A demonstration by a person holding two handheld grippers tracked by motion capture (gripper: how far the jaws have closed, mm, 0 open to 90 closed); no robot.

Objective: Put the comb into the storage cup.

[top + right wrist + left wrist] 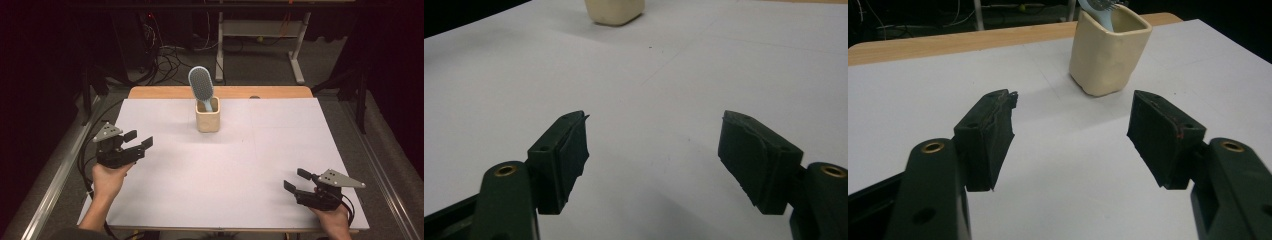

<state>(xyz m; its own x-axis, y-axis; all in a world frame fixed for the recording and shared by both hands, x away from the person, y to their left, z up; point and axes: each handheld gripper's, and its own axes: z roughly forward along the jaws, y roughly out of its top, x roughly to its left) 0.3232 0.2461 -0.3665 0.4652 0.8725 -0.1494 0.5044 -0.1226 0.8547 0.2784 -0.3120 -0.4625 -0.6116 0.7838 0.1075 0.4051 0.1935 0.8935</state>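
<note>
Nearest to us, our right gripper sits low at the near right corner of the bench, held in our right hand. Its 2 jaws stand apart with nothing between them, only bare white surface. A little farther up, at the left edge, our left hand holds the left gripper. Its 2 jaws are also spread and grip nothing. They point toward the middle of the bench.

Farther on, near the far edge and about midway across, stands a cream cup, upright and well apart from both grippers. In the left gripper view the cup rises just beyond the gap between the jaws. A light blue hairbrush stands in the cup, handle down, head up and tilted slightly left.
</note>
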